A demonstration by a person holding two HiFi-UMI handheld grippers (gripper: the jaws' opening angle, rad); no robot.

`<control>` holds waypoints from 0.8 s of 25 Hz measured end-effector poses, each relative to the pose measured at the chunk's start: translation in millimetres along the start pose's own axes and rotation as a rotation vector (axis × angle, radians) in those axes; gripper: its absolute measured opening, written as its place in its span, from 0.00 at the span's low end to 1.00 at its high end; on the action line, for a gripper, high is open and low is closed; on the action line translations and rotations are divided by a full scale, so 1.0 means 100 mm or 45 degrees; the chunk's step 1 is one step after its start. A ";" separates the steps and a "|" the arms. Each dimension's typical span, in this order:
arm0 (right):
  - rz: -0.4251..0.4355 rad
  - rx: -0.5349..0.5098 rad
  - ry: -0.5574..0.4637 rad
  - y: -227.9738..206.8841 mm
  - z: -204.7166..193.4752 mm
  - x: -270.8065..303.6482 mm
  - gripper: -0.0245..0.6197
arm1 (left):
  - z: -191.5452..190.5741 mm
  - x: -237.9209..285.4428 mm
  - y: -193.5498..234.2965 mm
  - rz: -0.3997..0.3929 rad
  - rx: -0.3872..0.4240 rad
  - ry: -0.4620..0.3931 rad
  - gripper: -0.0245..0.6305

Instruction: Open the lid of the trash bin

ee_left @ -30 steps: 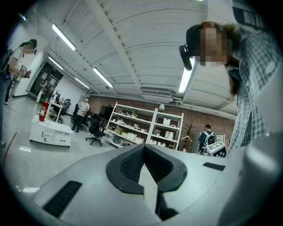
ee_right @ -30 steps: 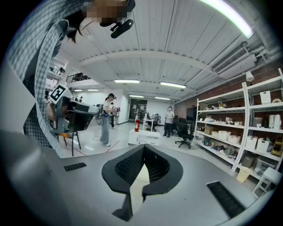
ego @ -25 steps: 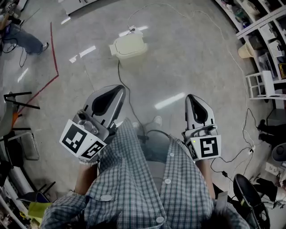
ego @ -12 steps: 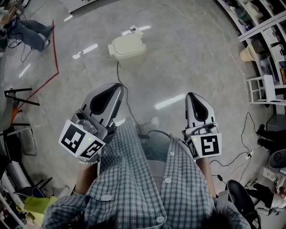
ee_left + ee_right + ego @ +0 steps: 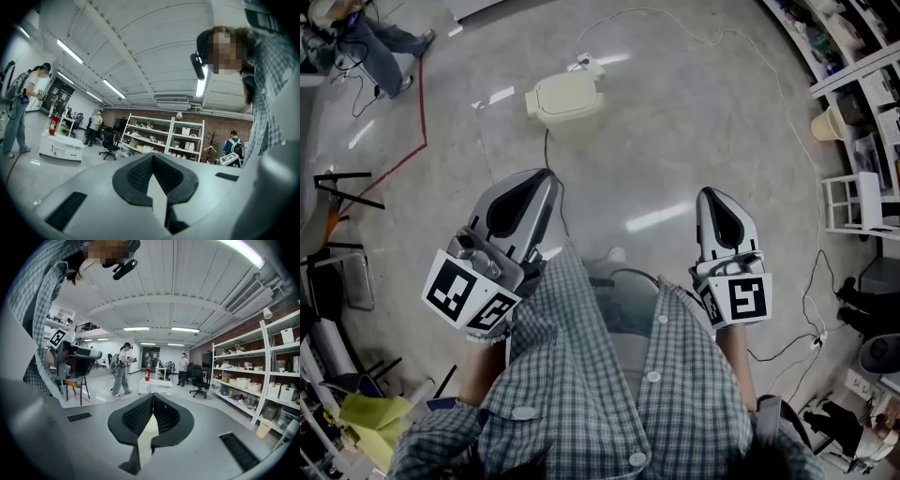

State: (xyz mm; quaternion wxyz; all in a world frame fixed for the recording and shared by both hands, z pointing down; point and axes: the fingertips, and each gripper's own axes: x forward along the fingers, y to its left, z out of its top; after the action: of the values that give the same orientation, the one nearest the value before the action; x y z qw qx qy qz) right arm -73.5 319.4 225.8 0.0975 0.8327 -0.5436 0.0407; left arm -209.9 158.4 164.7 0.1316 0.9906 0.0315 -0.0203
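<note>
The person's checked shirt (image 5: 609, 394) fills the nearest part of the head view, well short of the trash bin. Both grippers are held out in front of it, over the floor on the near side of the bin.

The left gripper (image 5: 542, 183) points toward the bin. In the left gripper view, its two black pads (image 5: 136, 176) meet at the tips and nothing lies between them. Its marker cube (image 5: 469, 295) sits at the end farthest from the bin.

The right gripper (image 5: 711, 194) is held to the right of the bin's line and no closer to it. Its jaws are likewise pressed together at the tips and empty, as the right gripper view (image 5: 153, 397) shows. Its marker cube (image 5: 739, 300) also faces the person.

A black cable (image 5: 547, 150) runs across the grey floor (image 5: 675, 141) from the bin toward the person.

The trash bin (image 5: 572, 114) is cream-coloured and stands on the floor well apart from both grippers. Its lid (image 5: 565, 94) is down.

A white cable (image 5: 769, 84) curves away to the right of the bin, toward white shelving (image 5: 853, 202). A red floor line (image 5: 403, 155) lies to the bin's left. Another person (image 5: 380, 47) stands beyond that line.
</note>
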 end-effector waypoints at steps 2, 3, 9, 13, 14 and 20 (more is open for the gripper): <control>-0.002 0.001 -0.002 -0.08 -0.03 -0.03 0.07 | 0.00 0.06 -0.03 0.008 -0.002 -0.013 0.04; -0.004 0.000 -0.003 -0.12 -0.04 -0.05 0.07 | 0.00 0.09 -0.06 0.011 -0.002 -0.022 0.04; -0.029 -0.007 -0.027 -0.35 -0.11 -0.19 0.07 | -0.05 0.28 -0.27 -0.014 0.039 -0.044 0.04; -0.035 -0.018 -0.050 -0.46 -0.07 -0.24 0.07 | 0.01 0.35 -0.37 -0.021 0.061 -0.067 0.04; -0.033 -0.024 -0.057 -0.47 -0.05 -0.26 0.07 | 0.02 0.35 -0.38 -0.019 0.060 -0.073 0.04; -0.044 -0.029 -0.060 -0.54 -0.04 -0.35 0.07 | 0.06 0.39 -0.47 -0.018 0.070 -0.088 0.04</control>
State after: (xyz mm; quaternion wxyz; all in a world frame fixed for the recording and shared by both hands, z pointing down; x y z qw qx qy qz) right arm -37.7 372.5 217.0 0.0949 0.8416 -0.5315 0.0130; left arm -174.2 204.7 145.1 0.1052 0.9923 0.0334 -0.0564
